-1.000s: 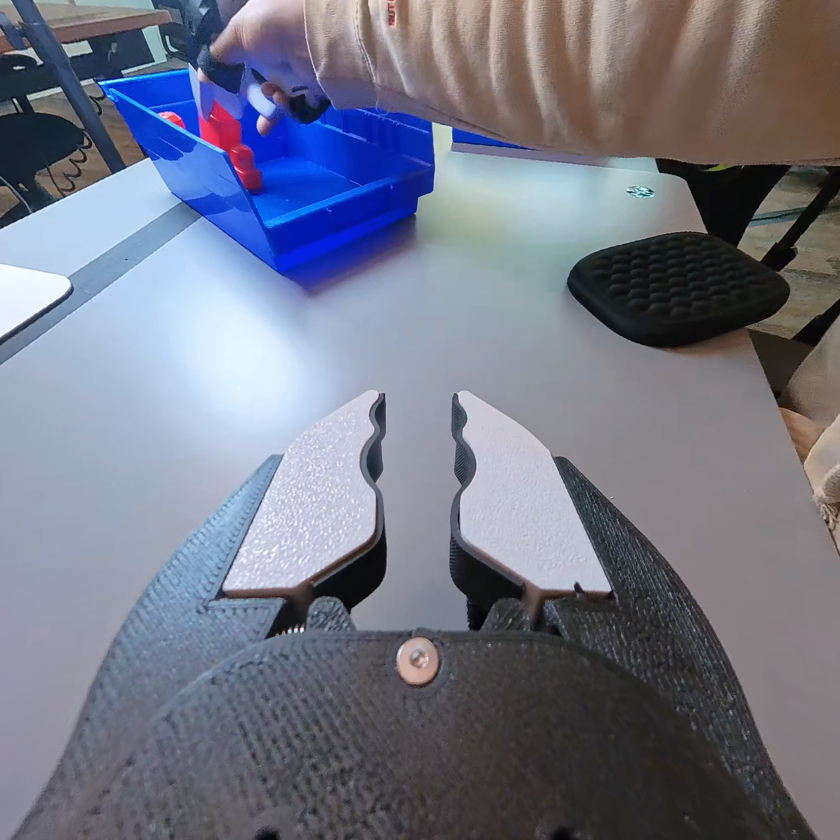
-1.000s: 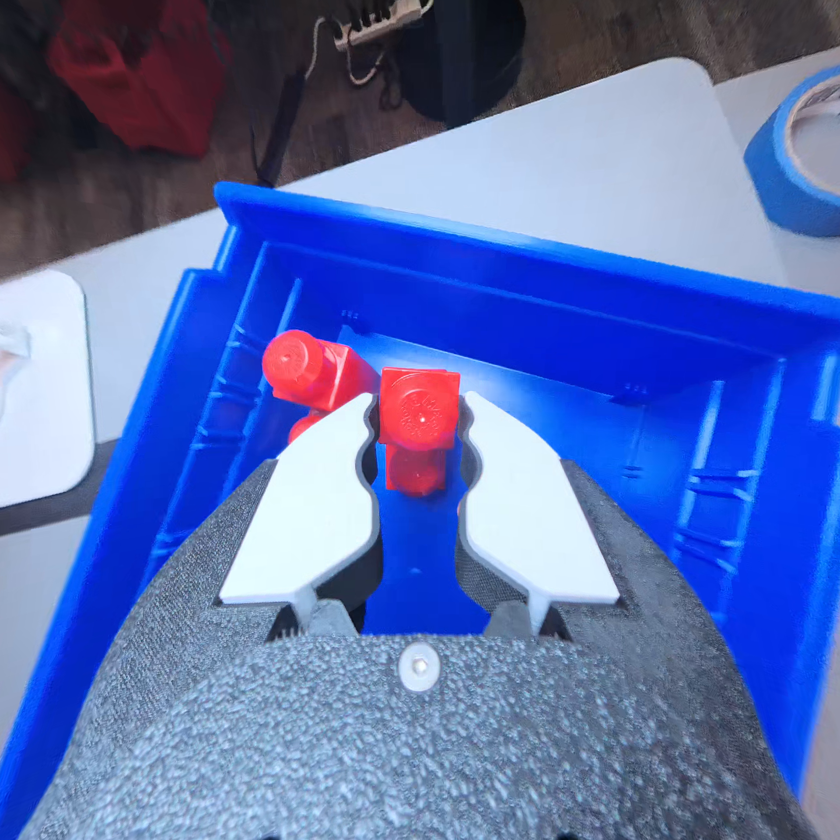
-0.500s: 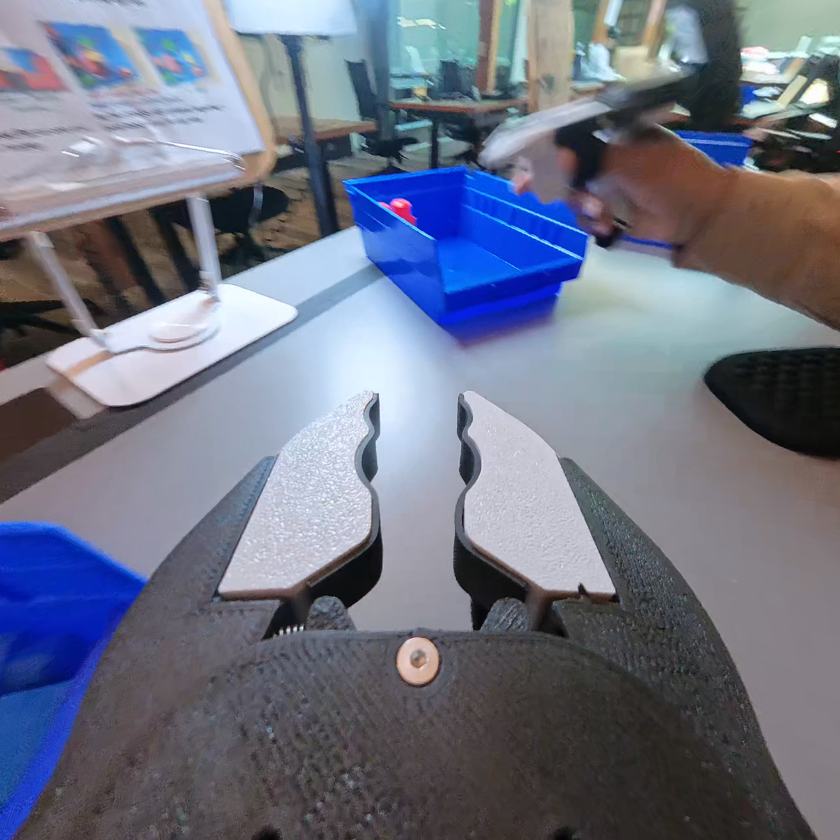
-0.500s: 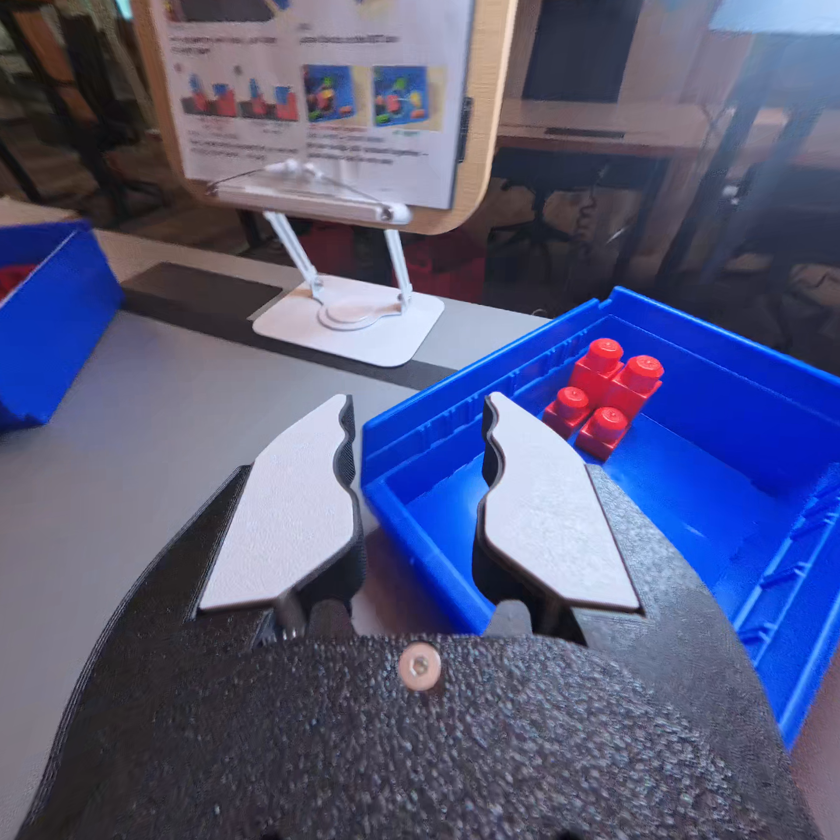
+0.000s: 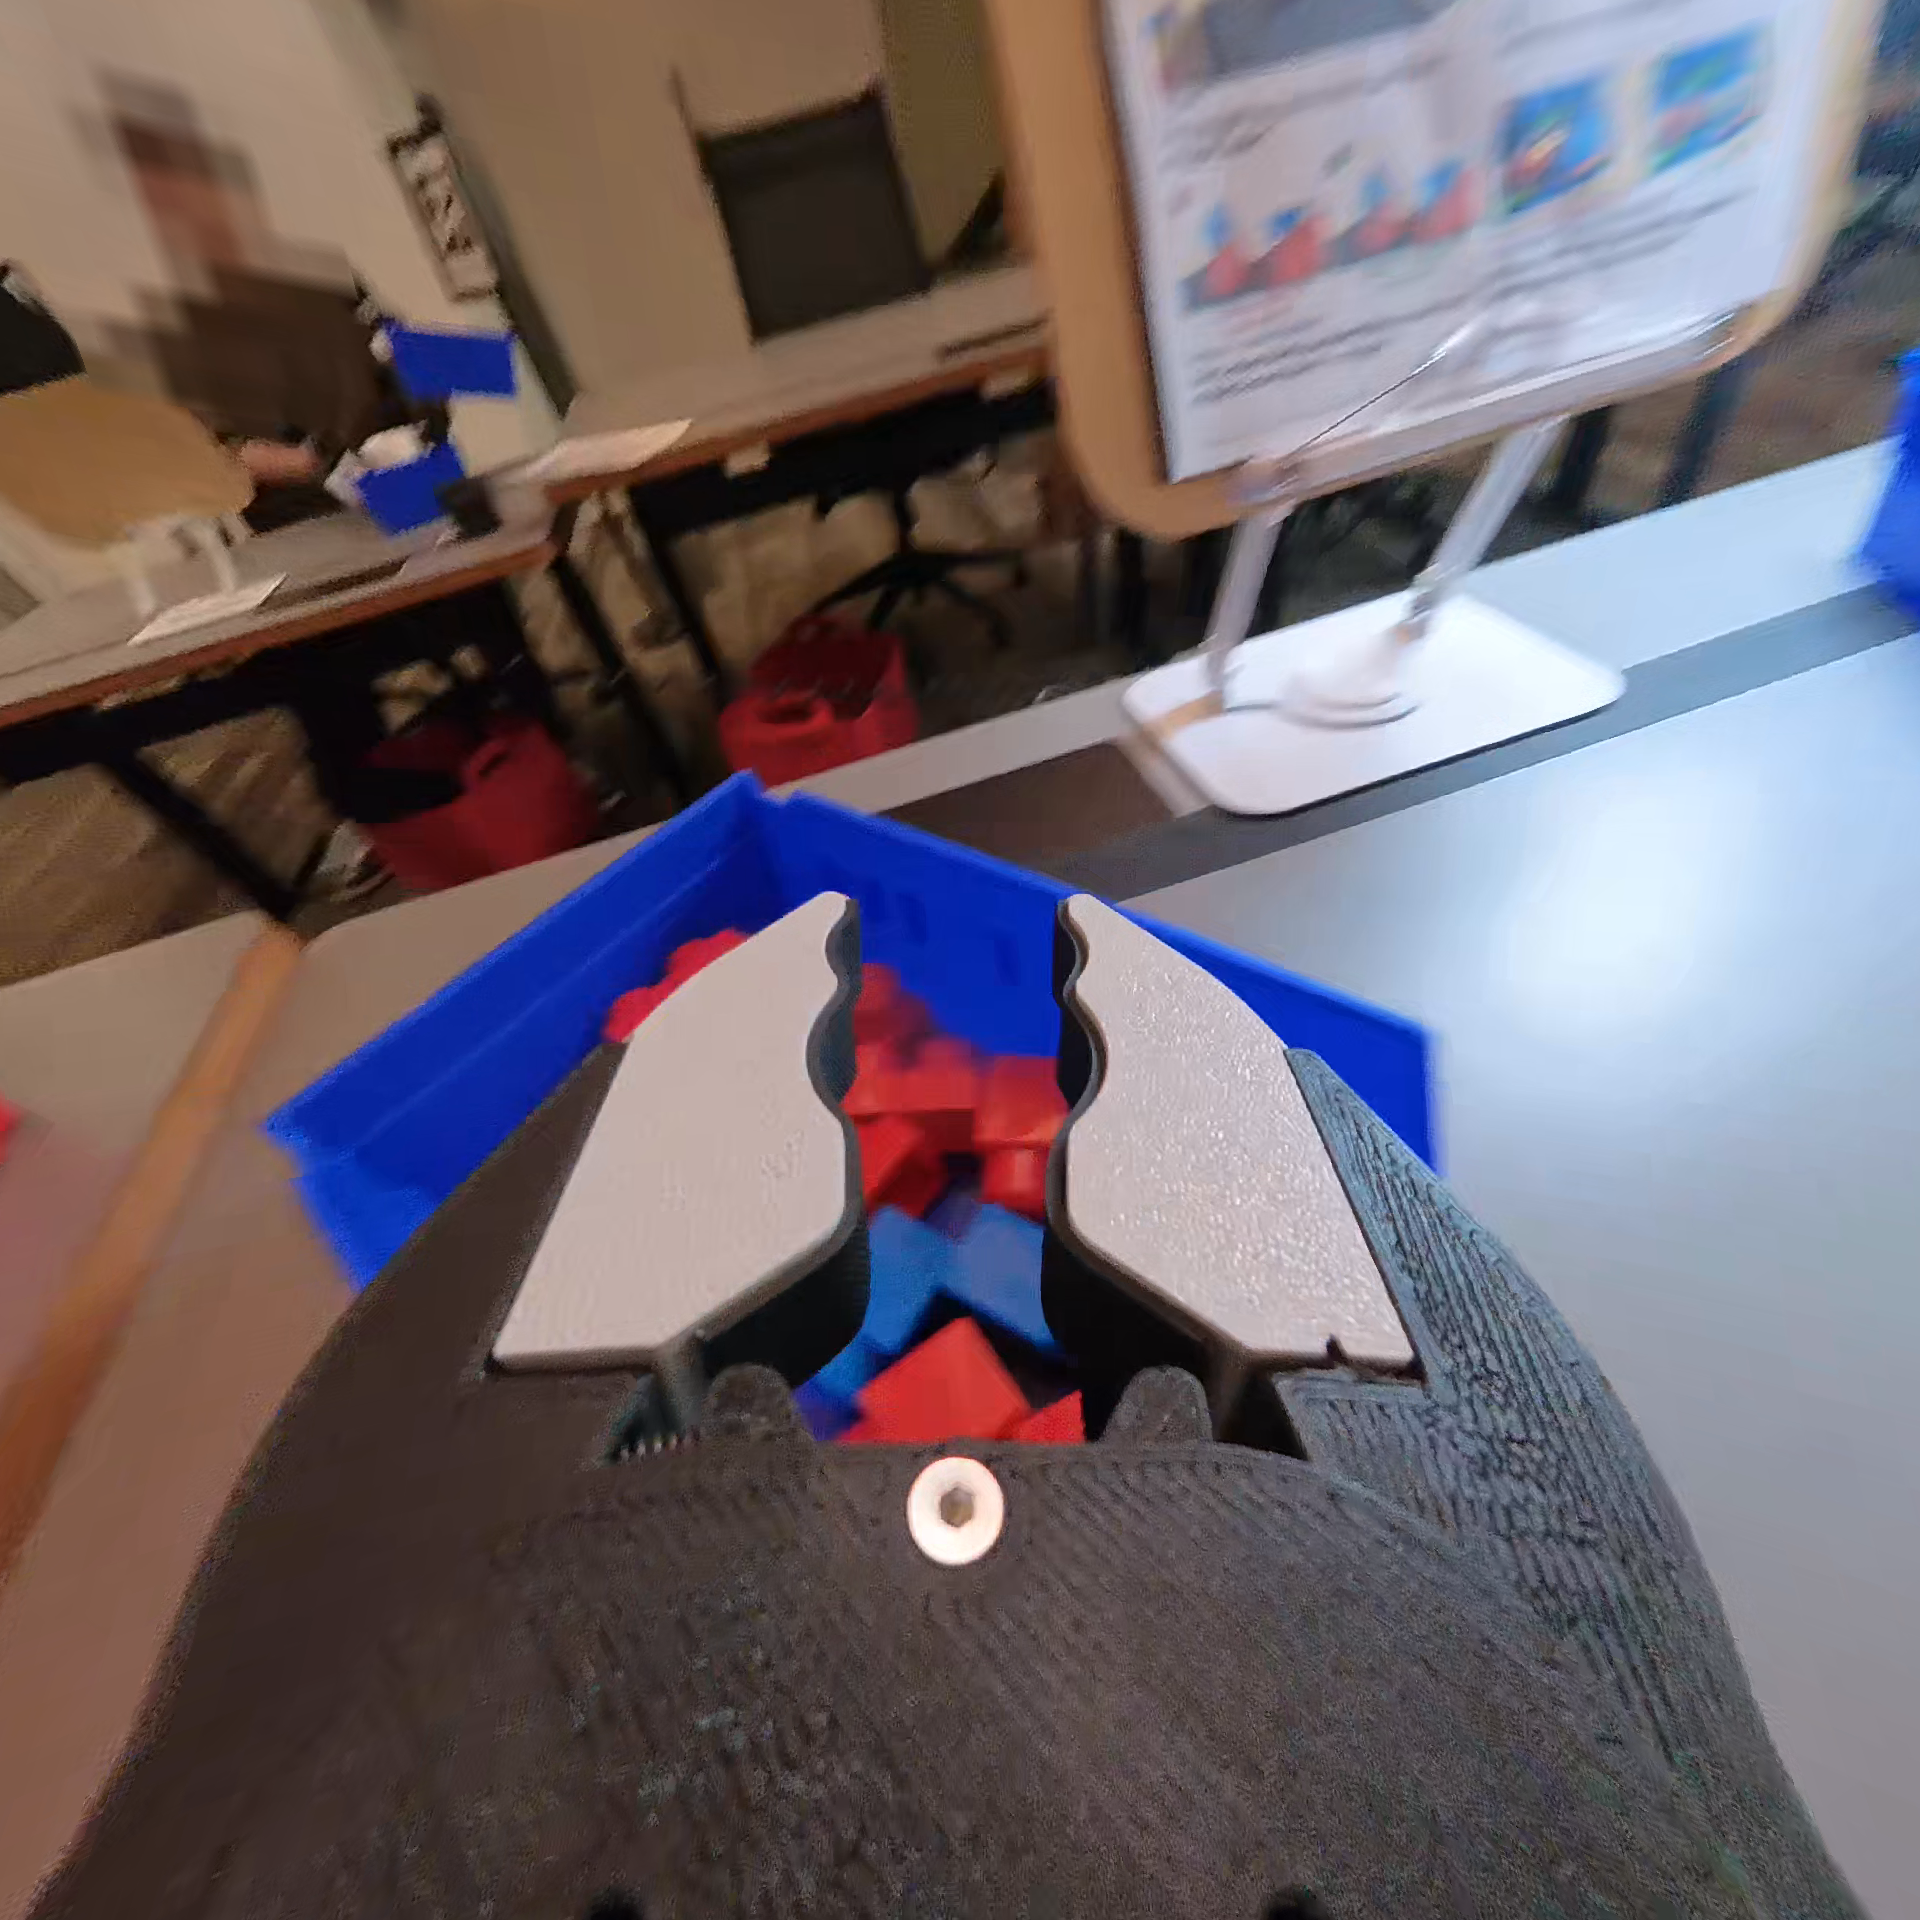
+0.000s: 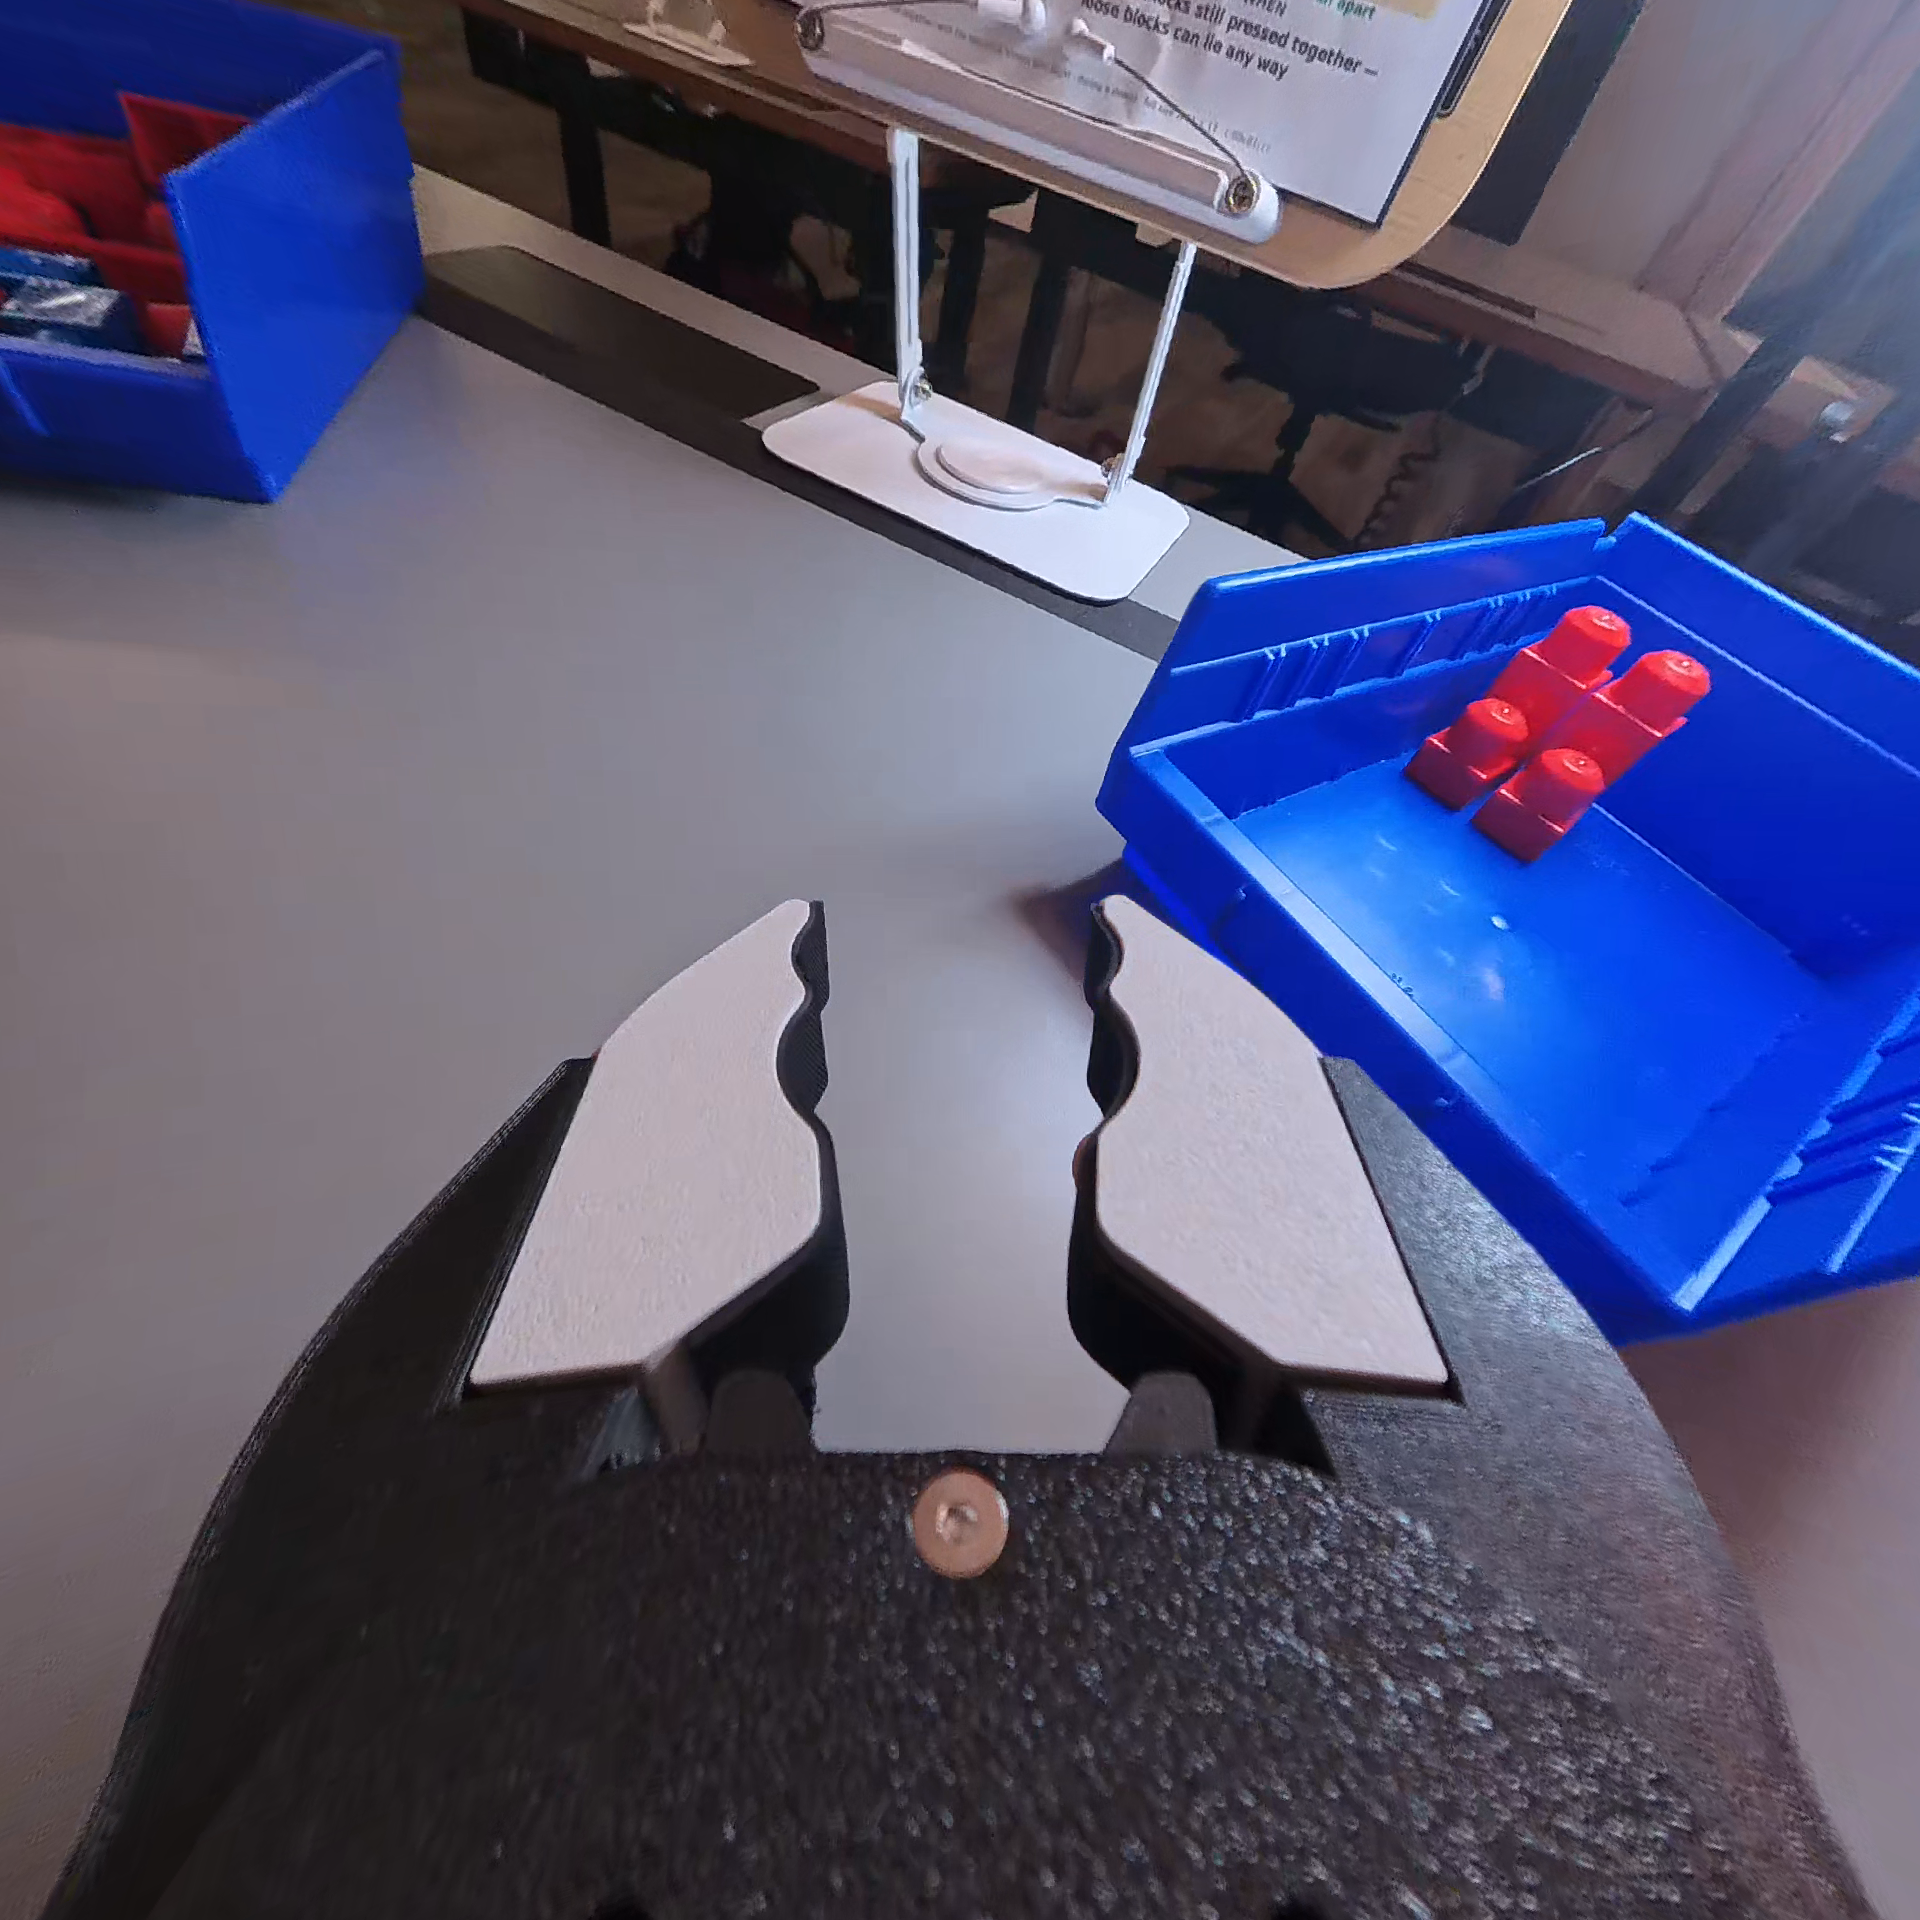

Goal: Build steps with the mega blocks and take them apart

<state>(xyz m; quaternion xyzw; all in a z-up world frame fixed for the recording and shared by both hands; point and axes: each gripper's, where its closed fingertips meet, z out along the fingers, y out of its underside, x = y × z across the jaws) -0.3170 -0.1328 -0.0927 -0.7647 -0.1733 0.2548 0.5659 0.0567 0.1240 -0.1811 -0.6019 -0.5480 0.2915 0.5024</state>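
Left hand-held gripper swung over a full bin at frame centre, parted, empty, right hand-held gripper drawn back above the surface, parted, empty, red blocks left in bin at right.

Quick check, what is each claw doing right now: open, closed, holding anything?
Left claw: open, empty, over the blue plastic bin of red and blue blocks.
Right claw: open, empty, above the grey table.

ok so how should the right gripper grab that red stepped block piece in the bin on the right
Come from above, through the blue bin's open top, since its walls block the sides. Close the open right gripper across the flat square sides of the red stepped block piece, not the round studs, which would likely slip.
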